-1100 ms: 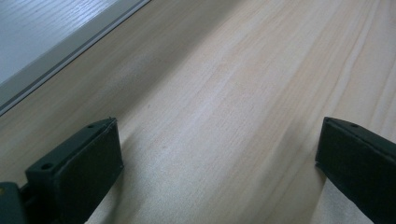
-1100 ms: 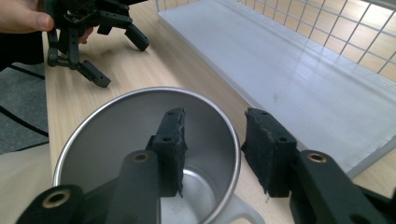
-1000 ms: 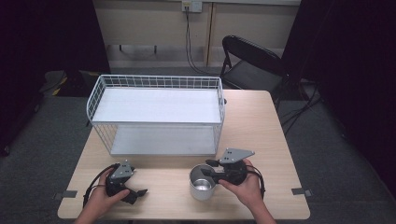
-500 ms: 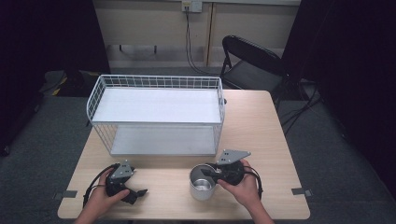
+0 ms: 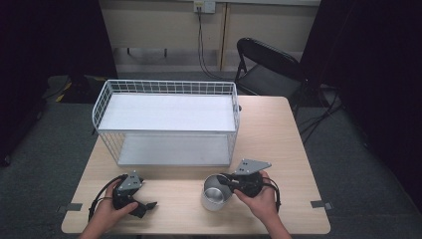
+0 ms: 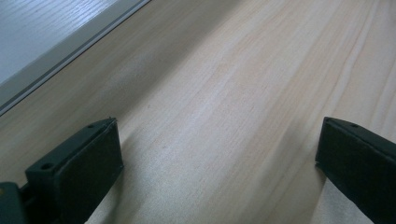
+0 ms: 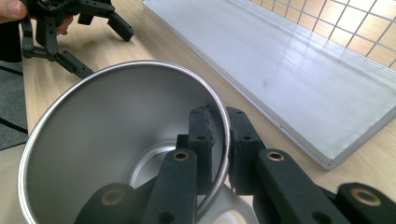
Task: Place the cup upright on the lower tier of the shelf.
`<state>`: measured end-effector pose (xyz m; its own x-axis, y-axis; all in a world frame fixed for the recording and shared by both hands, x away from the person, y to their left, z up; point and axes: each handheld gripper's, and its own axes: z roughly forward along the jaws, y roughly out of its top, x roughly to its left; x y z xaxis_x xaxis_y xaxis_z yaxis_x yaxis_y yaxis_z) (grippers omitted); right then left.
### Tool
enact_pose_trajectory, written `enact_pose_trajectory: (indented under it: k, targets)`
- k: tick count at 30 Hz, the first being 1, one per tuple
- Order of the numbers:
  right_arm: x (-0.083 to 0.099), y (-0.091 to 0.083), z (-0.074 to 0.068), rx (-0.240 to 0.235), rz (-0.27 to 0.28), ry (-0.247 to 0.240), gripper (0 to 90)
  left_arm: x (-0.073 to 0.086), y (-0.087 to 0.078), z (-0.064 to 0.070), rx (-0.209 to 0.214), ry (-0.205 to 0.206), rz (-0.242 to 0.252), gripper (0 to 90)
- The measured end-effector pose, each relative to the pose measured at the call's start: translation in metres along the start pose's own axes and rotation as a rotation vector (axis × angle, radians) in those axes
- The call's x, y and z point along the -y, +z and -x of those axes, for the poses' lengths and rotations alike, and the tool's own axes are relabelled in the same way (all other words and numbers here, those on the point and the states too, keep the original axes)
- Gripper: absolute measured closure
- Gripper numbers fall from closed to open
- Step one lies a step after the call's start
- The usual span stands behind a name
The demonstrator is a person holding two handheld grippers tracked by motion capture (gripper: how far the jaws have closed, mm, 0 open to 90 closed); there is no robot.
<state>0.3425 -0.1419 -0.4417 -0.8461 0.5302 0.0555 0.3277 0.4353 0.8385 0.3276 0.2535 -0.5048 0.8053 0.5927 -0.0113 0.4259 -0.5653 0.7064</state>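
Note:
A shiny metal cup stands on the wooden table near its front edge; its inside is bare. My right gripper is shut on the cup's rim, one jaw inside the wall and one outside, as the right gripper view shows. My left gripper rests low at the front left of the table, its jaws wide apart with nothing between them. In the right gripper view the left gripper appears beyond the cup, open.
A white wire rack with two white shelves stands across the table's middle and back; its lower shelf lies just beyond the cup. A black folding chair stands behind the table. Grey tape marks sit at the front corners.
The right gripper and the cup have shifted slightly. The left gripper has stayed where it was, open.

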Motion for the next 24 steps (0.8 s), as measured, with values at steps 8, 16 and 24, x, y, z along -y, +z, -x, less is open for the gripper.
enact_pose_trajectory:
  k: [8,16,24]
  targets:
    - [-0.002,-0.002,-0.001,0.009,0.004,0.004,82.5,0.0,0.0,0.0,0.0,0.0,0.0,0.0]
    - [-0.009,-0.006,0.0,0.033,0.039,0.027,82.5,0.0,0.0,0.0,0.0,0.0,0.0,0.0]
    - [-0.016,-0.004,0.0,0.09,0.067,0.056,82.5,0.0,0.0,0.0,0.0,0.0,0.0,0.0]
